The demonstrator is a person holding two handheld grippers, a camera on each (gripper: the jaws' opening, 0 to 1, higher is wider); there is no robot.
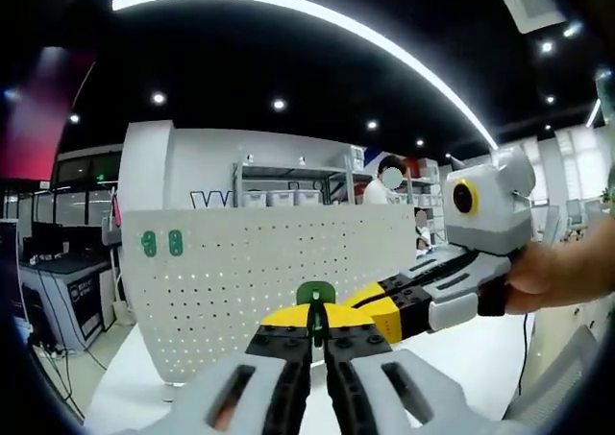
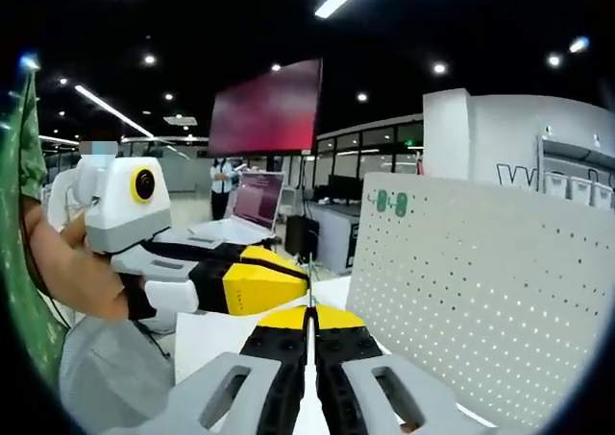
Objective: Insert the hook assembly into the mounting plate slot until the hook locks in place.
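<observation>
Room: large open hall with a dark ceiling, spot lamps and a long light strip; shelving (image 1: 288, 197) with white bins far behind; a person stands by it.
Writing: dark letters on the far white wall (image 2: 524, 178), cut off, not readable.
Surface: white table (image 1: 480, 358) under the board.
Pegboard (image 1: 259, 272): white, perforated, upright on the table; two green hooks (image 1: 161, 243) already sit near its upper left corner.
Laptop (image 2: 252, 205): open, far left in the right gripper view.
Left gripper (image 1: 315, 334): jaws closed on a green hook piece (image 1: 315, 296), held just before the pegboard.
Right gripper (image 2: 310, 325): jaws pressed together; nothing visible between them.
</observation>
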